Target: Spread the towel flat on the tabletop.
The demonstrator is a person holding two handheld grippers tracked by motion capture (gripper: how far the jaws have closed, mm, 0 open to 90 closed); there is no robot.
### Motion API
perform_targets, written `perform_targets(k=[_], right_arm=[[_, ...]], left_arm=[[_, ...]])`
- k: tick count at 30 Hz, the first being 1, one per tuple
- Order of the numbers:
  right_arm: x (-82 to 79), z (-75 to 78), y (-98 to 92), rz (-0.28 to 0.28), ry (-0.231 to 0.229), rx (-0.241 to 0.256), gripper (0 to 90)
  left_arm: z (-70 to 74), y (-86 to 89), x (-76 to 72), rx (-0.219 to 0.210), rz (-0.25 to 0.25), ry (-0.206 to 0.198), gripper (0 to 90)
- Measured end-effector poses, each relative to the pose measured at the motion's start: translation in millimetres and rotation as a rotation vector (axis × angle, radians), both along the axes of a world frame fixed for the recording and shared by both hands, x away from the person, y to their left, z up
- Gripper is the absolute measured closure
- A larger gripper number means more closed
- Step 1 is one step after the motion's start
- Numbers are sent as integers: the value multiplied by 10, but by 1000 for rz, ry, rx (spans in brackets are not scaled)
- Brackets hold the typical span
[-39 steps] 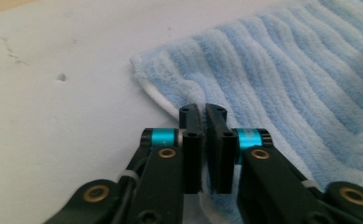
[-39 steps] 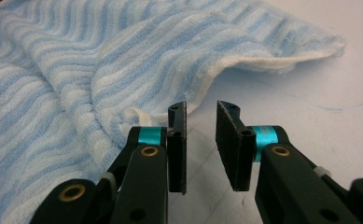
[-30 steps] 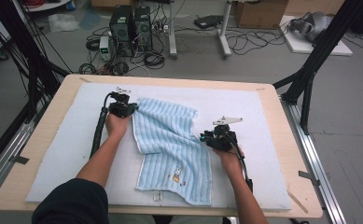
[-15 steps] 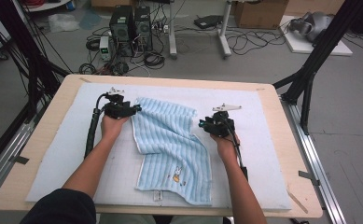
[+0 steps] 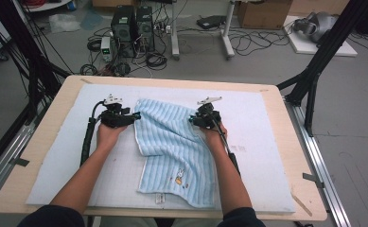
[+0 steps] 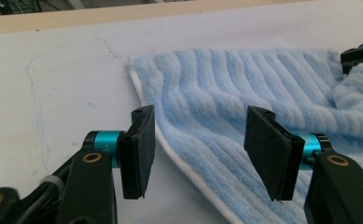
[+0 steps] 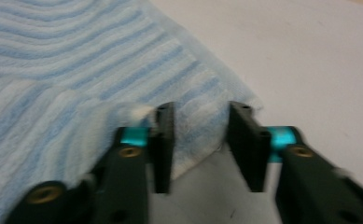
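Left tool (image 5: 135, 115): held in the person's left hand (image 5: 107, 134) at the towel's far left corner, as seen from the high view. In the left gripper view (image 6: 198, 147) its two black jaws stand wide apart with the towel's white-bound edge running between them; the pads touch nothing and grip nothing.

Towel (image 5: 172, 146): light blue, ribbed, lying on the white mat between the two tools. Its far part sits folded over at a slant on the lower part; a small rabbit motif (image 5: 178, 177) shows near the near edge, and a white label (image 5: 160, 199) at the near hem. In the left gripper view (image 6: 244, 93) the ribs run away from the camera.

Right tool (image 5: 191, 118): held in the person's right hand (image 5: 213, 134) at the towel's far right corner. In the right gripper view (image 7: 198, 140) the jaws are parted by a moderate gap, astride the corner of the towel (image 7: 100, 70) without pinching it; that view is blurred.

Mat (image 5: 262, 142): white, covering most of the desk.

Desk (image 5: 300, 179): pale wood, its rim showing around the mat.
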State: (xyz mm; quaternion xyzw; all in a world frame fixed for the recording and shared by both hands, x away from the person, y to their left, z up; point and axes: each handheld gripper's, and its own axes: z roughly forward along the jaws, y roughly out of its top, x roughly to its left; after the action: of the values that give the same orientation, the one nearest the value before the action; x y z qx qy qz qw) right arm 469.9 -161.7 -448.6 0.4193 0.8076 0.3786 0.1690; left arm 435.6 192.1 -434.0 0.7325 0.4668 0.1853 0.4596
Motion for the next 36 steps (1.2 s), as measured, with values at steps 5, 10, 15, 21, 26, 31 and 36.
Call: perform_targets(k=[5, 10, 15, 21, 26, 31, 36], right_arm=[[88, 17, -28, -48, -33, -60, 863], [227, 79, -144, -173, -91, -165, 862], [322, 150, -321, -321, -130, -178, 837], [227, 212, -320, -232, -131, -80, 708], [96, 270, -410, -181, -111, -7, 649], [-116, 336, -526, -142, -103, 26, 618], [-346, 318, -600, -103, -86, 42, 594]], left_arm=[[2, -61, -24, 16, -24, 17, 438], [27, -148, -92, 12, -44, 7, 435], [-42, -204, -172, 5, -64, 14, 435], [-120, -279, -158, 6, -95, 54, 439], [-169, -364, -153, 31, -126, 63, 462], [-172, -416, -145, 72, -139, 68, 561], [-168, -453, -123, 88, -152, 69, 839]])
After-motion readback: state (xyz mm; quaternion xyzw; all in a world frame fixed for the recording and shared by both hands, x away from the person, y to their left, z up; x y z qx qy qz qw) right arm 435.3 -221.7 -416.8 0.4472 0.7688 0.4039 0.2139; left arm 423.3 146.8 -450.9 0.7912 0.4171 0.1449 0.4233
